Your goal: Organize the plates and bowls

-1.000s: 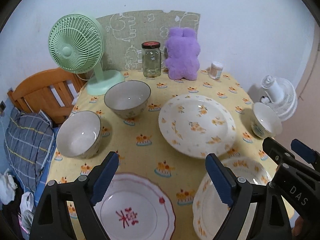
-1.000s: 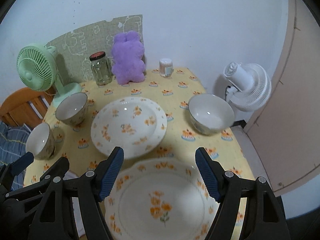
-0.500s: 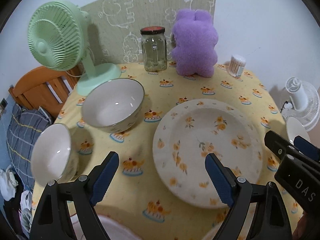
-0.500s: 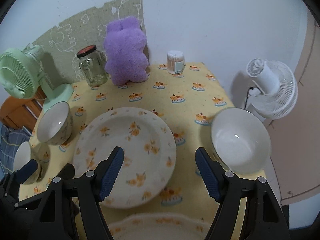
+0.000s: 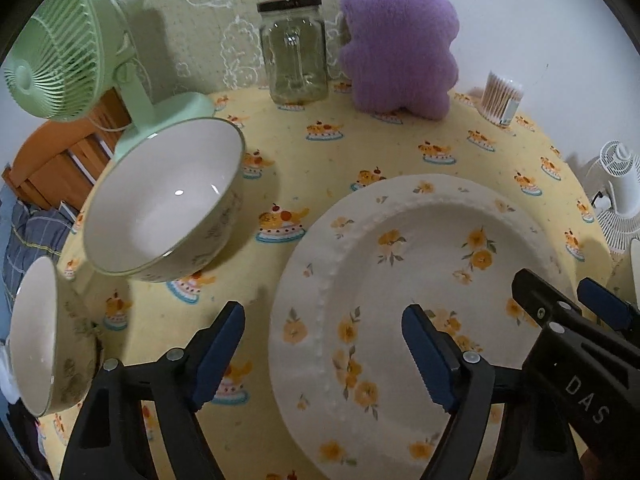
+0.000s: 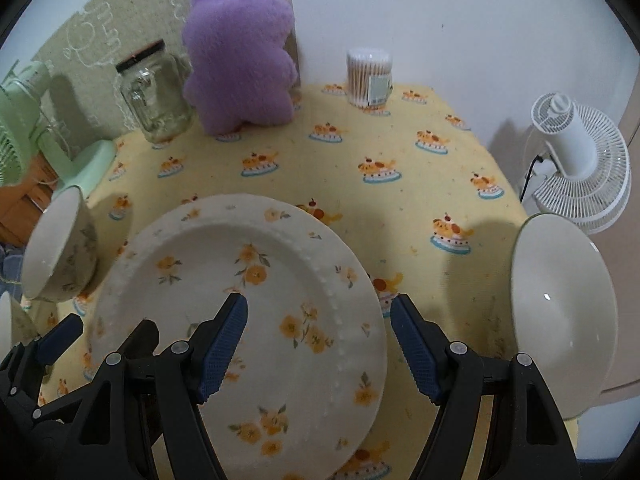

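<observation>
A large white plate with orange flowers (image 5: 424, 280) lies on the yellow tablecloth; it also shows in the right wrist view (image 6: 248, 300). My left gripper (image 5: 324, 352) is open, its jaws straddling the plate's left rim. My right gripper (image 6: 320, 340) is open, its jaws straddling the plate's right rim. Neither holds anything. A white bowl (image 5: 168, 200) stands left of the plate, and another bowl (image 5: 44, 340) sits at the left edge. A third white bowl (image 6: 560, 320) stands right of the plate.
At the back stand a green fan (image 5: 76, 48), a glass jar (image 5: 294, 52), a purple plush toy (image 5: 400, 36) and a tub of cotton swabs (image 6: 368, 76). A white fan (image 6: 580, 164) stands beyond the table's right edge. A wooden chair (image 5: 52, 160) is at left.
Both grippers have moved forward and lower toward the flowered plate. The near plates have dropped out of view. Both stay open.
</observation>
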Tool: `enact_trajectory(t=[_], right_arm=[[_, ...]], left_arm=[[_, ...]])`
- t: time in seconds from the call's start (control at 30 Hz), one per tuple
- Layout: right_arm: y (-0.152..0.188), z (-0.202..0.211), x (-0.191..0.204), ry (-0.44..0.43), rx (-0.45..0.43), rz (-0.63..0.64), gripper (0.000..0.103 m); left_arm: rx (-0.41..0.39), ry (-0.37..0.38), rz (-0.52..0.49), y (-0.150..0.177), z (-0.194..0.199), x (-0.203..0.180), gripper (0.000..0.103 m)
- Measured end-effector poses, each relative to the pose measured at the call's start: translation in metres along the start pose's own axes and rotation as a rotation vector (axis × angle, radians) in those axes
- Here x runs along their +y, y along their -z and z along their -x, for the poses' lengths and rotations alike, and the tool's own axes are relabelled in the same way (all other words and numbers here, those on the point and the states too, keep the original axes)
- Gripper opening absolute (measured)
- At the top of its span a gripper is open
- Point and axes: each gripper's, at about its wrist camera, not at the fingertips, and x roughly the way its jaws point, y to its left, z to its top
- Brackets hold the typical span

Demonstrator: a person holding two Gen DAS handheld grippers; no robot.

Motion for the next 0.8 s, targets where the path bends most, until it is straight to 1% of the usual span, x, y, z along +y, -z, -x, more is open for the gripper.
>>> enact_trajectory(t=[0.17,0.3,0.4,0.43,0.47,0.53,0.8], right_arm=[[-0.002,-0.018,0.000,0.005,0.037,-0.006,0.077],[-0.003,-0.027,-0.002,-0.006,0.056,-0.017,0.077],[-0.004,-0.030,-0.001,-0.011,0.058,-0.026,0.077],[-0.004,-0.031,-0.001,-0.007,0.060,-0.033,0.077],[-0.005,-0.031,-0.001,-0.003,0.061,-0.037,0.077],[-0.006,-0.032,0.000,0.004,0.067,-0.038,0.077],[-0.009,-0.030,0.002,0.021,0.095,-0.037,0.076]], left_arm=[[0.038,0.005,-0.012,-0.003,-0.012,-0.001,0.078],[0.030,0.011,-0.032,-0.007,-0.013,-0.003,0.078],[0.037,0.020,-0.026,-0.008,-0.014,-0.002,0.078],[0.038,0.022,-0.026,-0.008,-0.014,-0.003,0.077],[0.037,0.030,-0.031,-0.008,-0.013,-0.005,0.074],[0.034,0.023,-0.031,-0.009,-0.014,-0.006,0.074],[0.043,0.038,-0.025,-0.009,-0.010,-0.002,0.074]])
